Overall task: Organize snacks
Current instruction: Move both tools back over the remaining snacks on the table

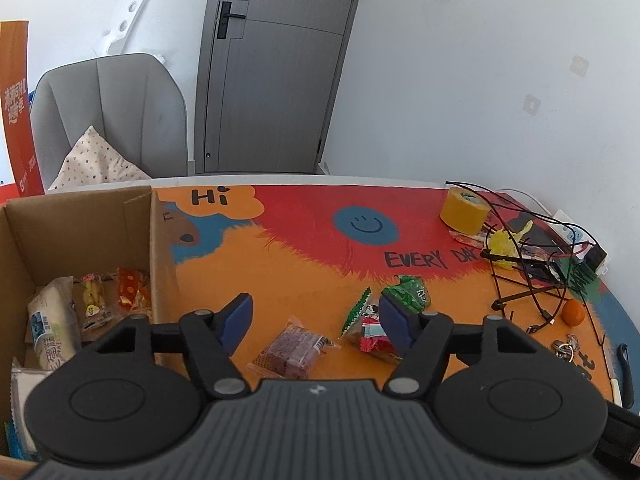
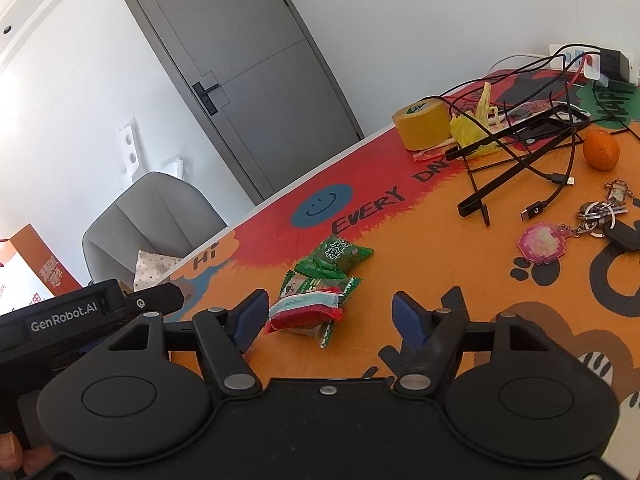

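Observation:
My left gripper (image 1: pixel 316 318) is open and empty above the table, just right of a cardboard box (image 1: pixel 140 236) that holds several wrapped snacks (image 1: pixel 94 304). Between and below its fingers lies a purple-brown snack pack (image 1: pixel 290 350). A red and green snack pack (image 1: pixel 368 330) and a green candy pack (image 1: pixel 408 294) lie by its right finger. My right gripper (image 2: pixel 326 320) is open and empty, low over the table. The red and green pack (image 2: pixel 308 312) lies near its left finger, with the green pack (image 2: pixel 334 258) just beyond.
A yellow tape roll (image 1: pixel 464 210), tangled black cables with a stand (image 1: pixel 528 276), an orange (image 1: pixel 574 312), keys (image 2: pixel 600 216) and a power strip (image 2: pixel 592 60) crowd the table's right side. A grey chair (image 1: pixel 112 116) and door (image 1: pixel 276 68) stand behind.

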Action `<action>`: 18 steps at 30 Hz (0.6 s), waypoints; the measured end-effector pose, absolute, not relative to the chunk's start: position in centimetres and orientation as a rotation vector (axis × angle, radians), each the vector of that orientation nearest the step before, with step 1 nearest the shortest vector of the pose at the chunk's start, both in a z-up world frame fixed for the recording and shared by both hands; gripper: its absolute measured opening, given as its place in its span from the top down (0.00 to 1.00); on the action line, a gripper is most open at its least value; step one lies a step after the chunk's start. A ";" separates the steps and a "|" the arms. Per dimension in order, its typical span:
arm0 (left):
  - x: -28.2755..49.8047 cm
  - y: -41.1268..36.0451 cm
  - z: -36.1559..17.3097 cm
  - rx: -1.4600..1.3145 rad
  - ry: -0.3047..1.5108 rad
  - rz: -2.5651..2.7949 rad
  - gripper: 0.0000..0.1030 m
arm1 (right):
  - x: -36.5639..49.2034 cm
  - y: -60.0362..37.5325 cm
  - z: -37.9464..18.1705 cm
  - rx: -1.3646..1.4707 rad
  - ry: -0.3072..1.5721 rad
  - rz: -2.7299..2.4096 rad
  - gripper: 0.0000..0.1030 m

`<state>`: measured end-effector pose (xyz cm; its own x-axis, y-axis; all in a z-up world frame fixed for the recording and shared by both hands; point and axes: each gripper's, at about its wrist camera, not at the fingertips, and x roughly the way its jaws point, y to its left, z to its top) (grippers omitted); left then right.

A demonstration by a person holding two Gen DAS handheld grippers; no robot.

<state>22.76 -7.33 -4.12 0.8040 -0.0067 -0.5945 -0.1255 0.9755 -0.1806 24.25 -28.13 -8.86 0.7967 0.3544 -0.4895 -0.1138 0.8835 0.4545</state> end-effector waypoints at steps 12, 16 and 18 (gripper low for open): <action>23.7 -8.8 -4.8 -0.140 0.616 0.105 0.35 | 26.1 -28.3 -11.1 0.487 0.629 0.278 0.34; 23.6 -10.1 -4.6 -0.117 0.597 0.073 0.35 | 26.1 -29.0 -11.3 0.507 0.622 0.274 0.34; 23.9 -10.8 -5.1 -0.088 0.607 0.055 0.35 | 26.1 -29.4 -11.3 0.516 0.620 0.270 0.34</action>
<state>23.92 -10.80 -5.08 0.8203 0.0255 -0.5713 -0.0773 0.9948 -0.0666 26.08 -29.40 -11.32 0.7847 0.3894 -0.4822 -0.0881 0.8402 0.5351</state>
